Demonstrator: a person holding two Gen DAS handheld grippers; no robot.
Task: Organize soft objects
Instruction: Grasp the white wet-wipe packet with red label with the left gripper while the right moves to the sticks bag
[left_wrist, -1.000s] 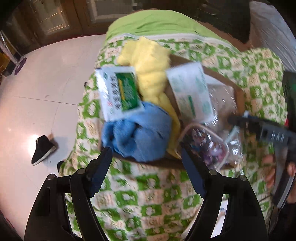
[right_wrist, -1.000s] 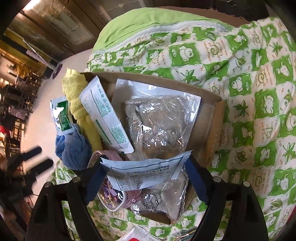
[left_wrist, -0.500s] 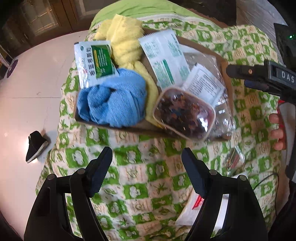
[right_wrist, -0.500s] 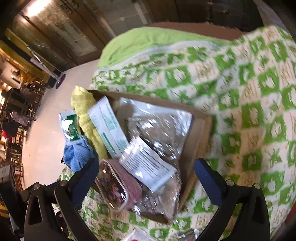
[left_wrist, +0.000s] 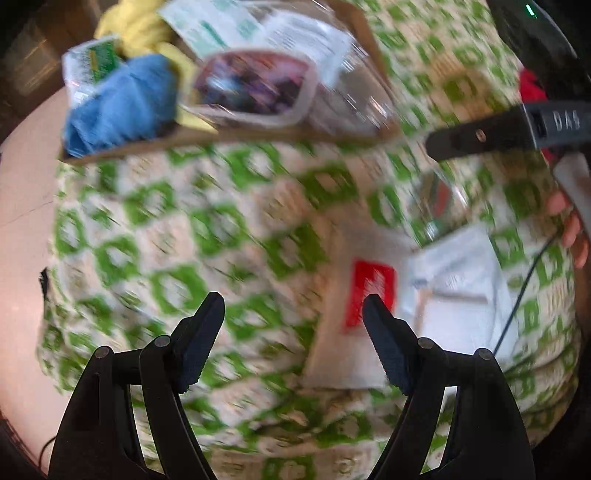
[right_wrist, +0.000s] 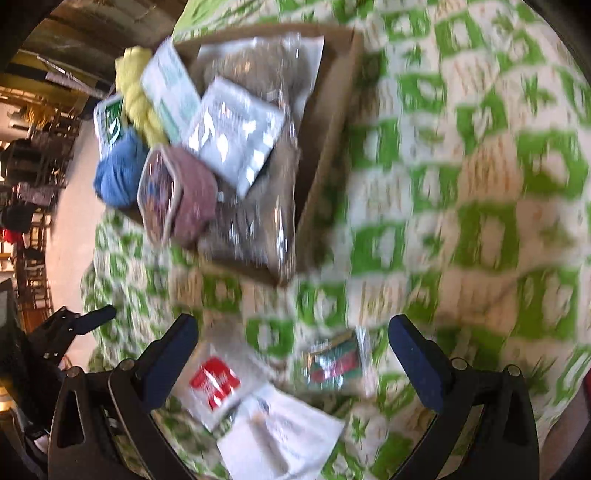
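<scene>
Both views are blurred by motion. The left gripper (left_wrist: 293, 314) has its jaws spread wide with nothing between them, above the green-and-white checked bedspread (left_wrist: 166, 229). The right gripper (right_wrist: 293, 345) is likewise wide apart and empty.

A shallow cardboard box (right_wrist: 332, 122) rests on the bedspread toward the far side of the bed. It is heaped with soft things: a blue cloth (right_wrist: 118, 173) at its near-left corner, a yellow cloth (right_wrist: 135, 85) behind that, a green-labelled sachet (right_wrist: 109, 122) at the left edge, a white-and-teal packet (right_wrist: 170, 88), a silvery white packet (right_wrist: 236, 129) lying on a large clear bag (right_wrist: 266, 206) of greyish stuff, and a pink-rimmed clear pouch (right_wrist: 177, 192) tilted at the near edge.

Outside the box, toward the near edge of the bed, three flat items lie close together: a white packet with a red label (right_wrist: 216, 380), a plain white packet (right_wrist: 280, 435) overlapping it, and just beside them a small clear packet with red and green contents (right_wrist: 334, 363). In the right wrist view these sit between and just below the right jaws, not touched
</scene>
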